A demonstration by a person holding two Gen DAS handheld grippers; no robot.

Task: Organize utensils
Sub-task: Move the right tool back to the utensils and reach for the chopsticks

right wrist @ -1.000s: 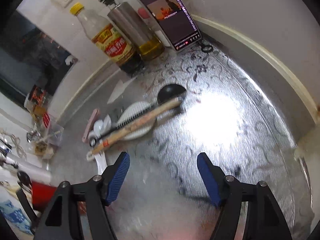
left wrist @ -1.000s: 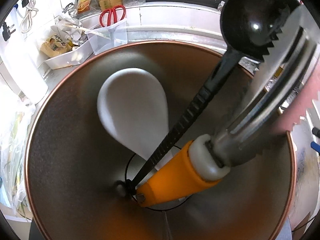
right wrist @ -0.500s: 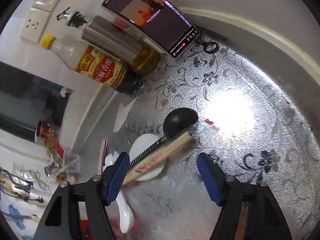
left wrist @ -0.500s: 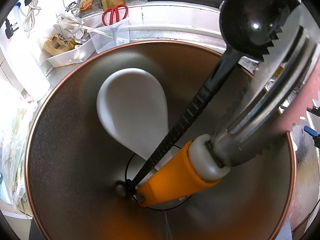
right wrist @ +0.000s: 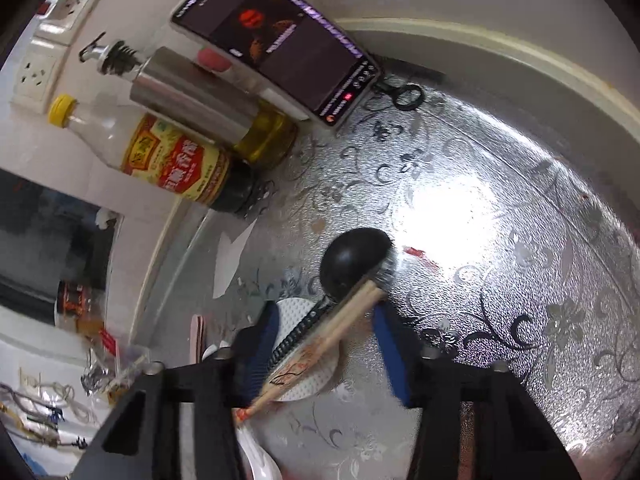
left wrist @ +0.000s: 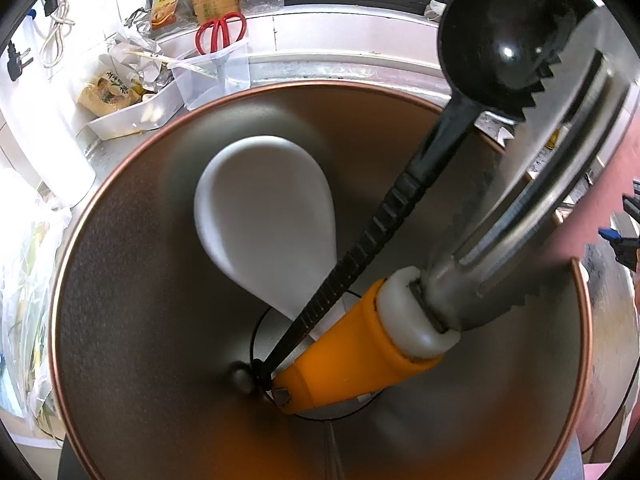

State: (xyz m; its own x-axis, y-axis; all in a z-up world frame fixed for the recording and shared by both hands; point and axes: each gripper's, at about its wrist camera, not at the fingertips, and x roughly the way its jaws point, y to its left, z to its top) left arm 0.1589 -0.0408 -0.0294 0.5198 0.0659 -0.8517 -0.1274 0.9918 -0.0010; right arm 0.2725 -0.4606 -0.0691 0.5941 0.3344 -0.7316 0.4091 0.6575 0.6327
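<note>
The left wrist view looks straight down into a copper-rimmed metal utensil holder (left wrist: 120,320). In it stand a white rice paddle (left wrist: 264,220), a black ladle (left wrist: 500,40) and an orange-handled metal server (left wrist: 360,356). My left gripper's fingers are hidden, but the holder stays fixed in its view, as if held. On the patterned counter a pair of wooden chopsticks (right wrist: 340,320) lies across a second black ladle (right wrist: 352,260) and a white dimpled paddle (right wrist: 316,376). My right gripper (right wrist: 324,350) straddles the chopsticks. Its jaws are closing and the blue pads (right wrist: 390,352) stand clear of the sticks.
A phone (right wrist: 280,44), a steel oil bottle (right wrist: 200,96) and a vinegar bottle (right wrist: 172,160) line the wall behind the utensils. A white spoon (right wrist: 256,456) and a pink utensil (right wrist: 197,340) lie at the left. Beyond the holder, red scissors (left wrist: 220,32) stand in a clear bin.
My right gripper has rolled and come down over the pile of utensils, and its pads have narrowed around the chopsticks. The holder and its contents look the same in the left wrist view.
</note>
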